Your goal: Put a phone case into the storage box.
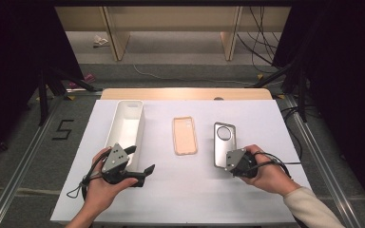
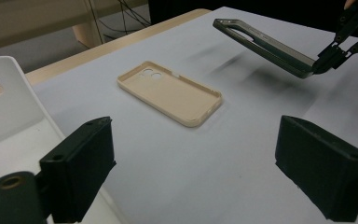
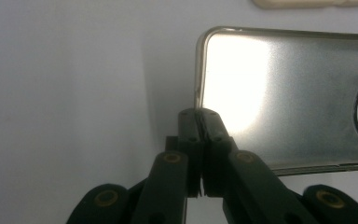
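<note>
A grey phone case (image 1: 224, 142) with a round camera hole is on the right of the white table top. My right gripper (image 1: 227, 165) is shut on its near edge. In the right gripper view the jaws (image 3: 199, 116) pinch the rim of that case (image 3: 284, 93). The left gripper view shows the grey case (image 2: 265, 44) tilted, lifted off the surface with its shadow below. A beige phone case (image 1: 185, 135) lies flat, inside up, at the table's middle (image 2: 170, 91). My left gripper (image 1: 140, 159) stands open and holds nothing (image 2: 196, 140); it points toward the beige case.
A long white tray (image 1: 129, 107) stands at the left, just beside my left gripper, with its wall (image 2: 4, 93) close to the left jaw. A wooden strip (image 1: 185, 93) runs along the table's far edge. Beyond it are floor cables and stand legs.
</note>
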